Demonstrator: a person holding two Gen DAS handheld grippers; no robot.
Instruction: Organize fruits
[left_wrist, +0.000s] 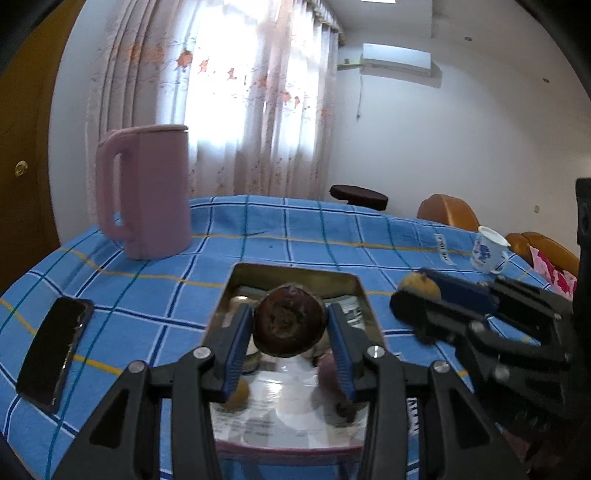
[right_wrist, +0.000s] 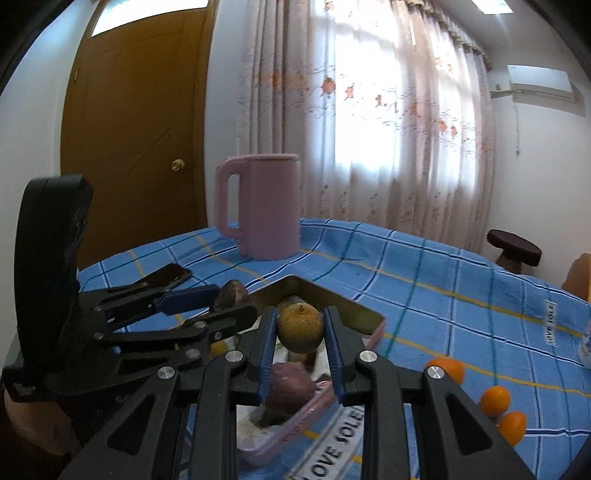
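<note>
My left gripper (left_wrist: 290, 325) is shut on a dark purple-brown round fruit (left_wrist: 289, 320) and holds it above the shiny rectangular tray (left_wrist: 295, 273). My right gripper (right_wrist: 300, 332) is shut on a yellow-brown round fruit (right_wrist: 300, 328) and holds it over the same tray (right_wrist: 364, 317), which has a pink rim. The right gripper shows in the left wrist view (left_wrist: 417, 295) to the right of the tray. The left gripper shows in the right wrist view (right_wrist: 229, 299) on the left. A purple fruit (right_wrist: 290, 384) and a small yellow fruit (left_wrist: 238, 395) lie in the tray. Three small oranges (right_wrist: 495, 400) lie on the cloth at right.
A pink kettle (left_wrist: 144, 192) stands at the table's far left. A black phone (left_wrist: 55, 354) lies on the blue checked cloth (left_wrist: 258, 229) at left. A white flowered cup (left_wrist: 487, 249) stands at far right. A dark stool (right_wrist: 513, 247) and orange chairs (left_wrist: 448, 212) stand beyond the table.
</note>
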